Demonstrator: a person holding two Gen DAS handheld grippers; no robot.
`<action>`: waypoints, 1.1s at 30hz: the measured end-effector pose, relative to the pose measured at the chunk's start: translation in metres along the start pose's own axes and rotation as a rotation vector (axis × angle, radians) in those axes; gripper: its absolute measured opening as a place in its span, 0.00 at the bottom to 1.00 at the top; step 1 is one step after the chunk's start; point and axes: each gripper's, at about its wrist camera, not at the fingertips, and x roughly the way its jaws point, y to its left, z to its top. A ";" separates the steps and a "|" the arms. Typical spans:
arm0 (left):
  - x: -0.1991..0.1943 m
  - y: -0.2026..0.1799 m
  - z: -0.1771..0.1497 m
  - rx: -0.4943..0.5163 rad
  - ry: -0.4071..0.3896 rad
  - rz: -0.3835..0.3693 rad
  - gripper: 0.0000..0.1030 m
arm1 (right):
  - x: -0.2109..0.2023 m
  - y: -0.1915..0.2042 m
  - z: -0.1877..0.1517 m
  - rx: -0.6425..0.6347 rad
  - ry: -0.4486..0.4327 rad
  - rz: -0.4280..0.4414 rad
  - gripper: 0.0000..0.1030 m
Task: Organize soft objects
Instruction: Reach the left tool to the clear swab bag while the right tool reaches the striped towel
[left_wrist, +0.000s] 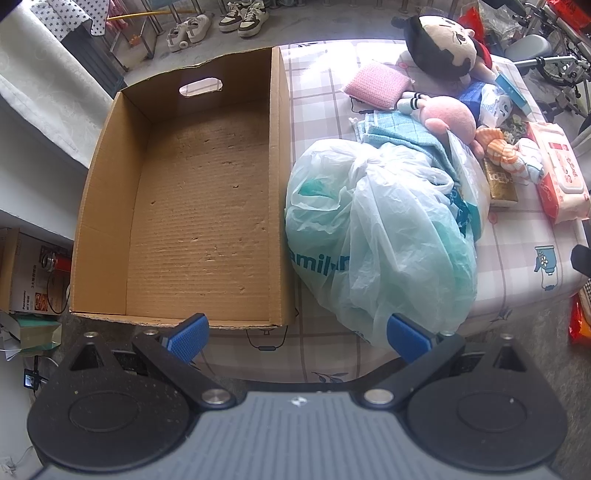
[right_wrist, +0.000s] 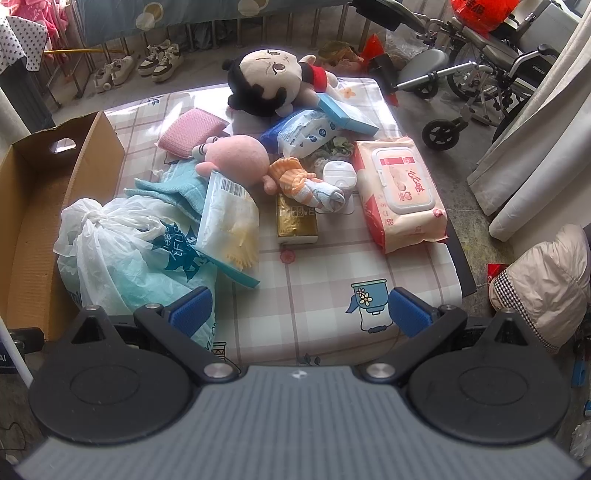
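Observation:
An empty cardboard box (left_wrist: 207, 206) stands on the left of the checked table (right_wrist: 317, 280); its wall also shows in the right wrist view (right_wrist: 33, 206). Beside it lies a knotted plastic bag (left_wrist: 373, 229) (right_wrist: 133, 243). Behind are a blue towel (left_wrist: 402, 136) (right_wrist: 173, 188), a pink pad (left_wrist: 376, 86) (right_wrist: 194, 131), a pink plush (left_wrist: 447, 118) (right_wrist: 240, 157), a black-haired doll (left_wrist: 439, 44) (right_wrist: 269, 81), an orange plush (right_wrist: 295, 181), and wipes packs (right_wrist: 400, 192). My left gripper (left_wrist: 297, 336) is open near the box's front edge. My right gripper (right_wrist: 299, 314) is open above the table's front.
A gold packet (right_wrist: 297, 221), a blue-white pack (right_wrist: 306, 133) and a teal box (right_wrist: 347, 114) lie among the soft things. A wheelchair (right_wrist: 480, 74) stands right of the table, shoes (right_wrist: 159, 62) behind it, a padded jacket (right_wrist: 543, 284) on the floor at right.

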 end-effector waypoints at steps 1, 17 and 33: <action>0.001 0.000 0.000 0.001 0.002 0.000 1.00 | 0.000 0.000 0.000 -0.001 0.000 0.000 0.99; -0.007 -0.004 0.021 -0.002 -0.102 -0.036 1.00 | 0.017 -0.021 0.025 0.010 -0.045 0.054 0.99; 0.023 -0.108 0.109 -0.130 -0.097 -0.237 0.54 | 0.113 -0.091 0.116 -0.330 -0.080 0.352 0.78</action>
